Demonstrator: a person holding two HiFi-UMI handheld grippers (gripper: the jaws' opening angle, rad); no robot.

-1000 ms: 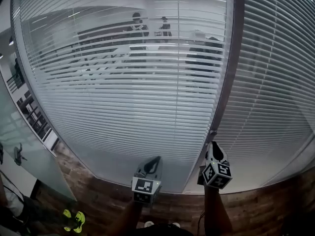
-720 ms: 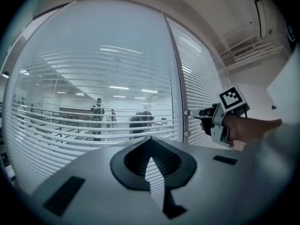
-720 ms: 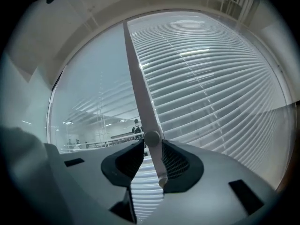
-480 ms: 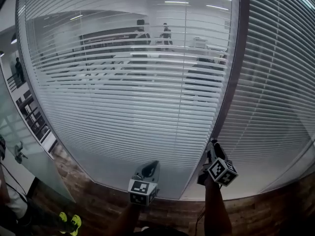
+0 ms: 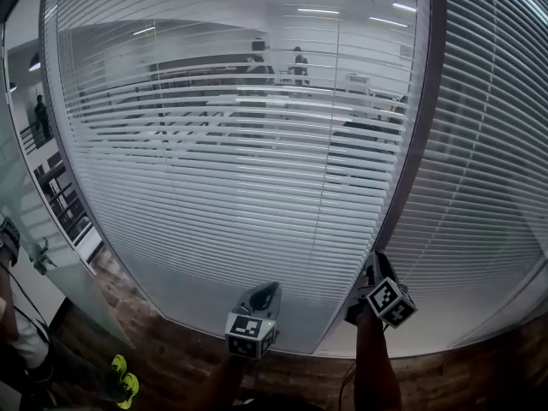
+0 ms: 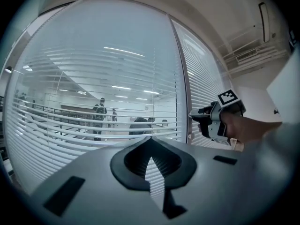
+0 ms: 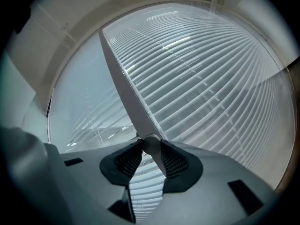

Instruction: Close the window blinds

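Observation:
White slatted blinds (image 5: 231, 161) hang behind glass in two panels, split by a dark upright frame (image 5: 411, 144). The slats stand partly open, and a room shows through them. My right gripper (image 5: 375, 259) points at the foot of that frame. In the right gripper view a small round knob (image 7: 151, 144) on the frame (image 7: 122, 78) sits between its fingertips. The jaws have just been opening. My left gripper (image 5: 264, 291) is held low in front of the left panel, its tips (image 6: 150, 138) together with nothing in them. The right gripper (image 6: 197, 116) also shows in the left gripper view.
Two people (image 5: 259, 54) stand far off behind the glass. A glass door with a handle (image 5: 38, 255) is at the left. Below the window lies a wooden floor (image 5: 171, 349). A person's yellow-green shoe (image 5: 124, 385) shows at the lower left.
The right gripper's marker cube has rolled clockwise while it stays at the frame. The left gripper has sunk a little in the picture. The view has shifted slightly left.

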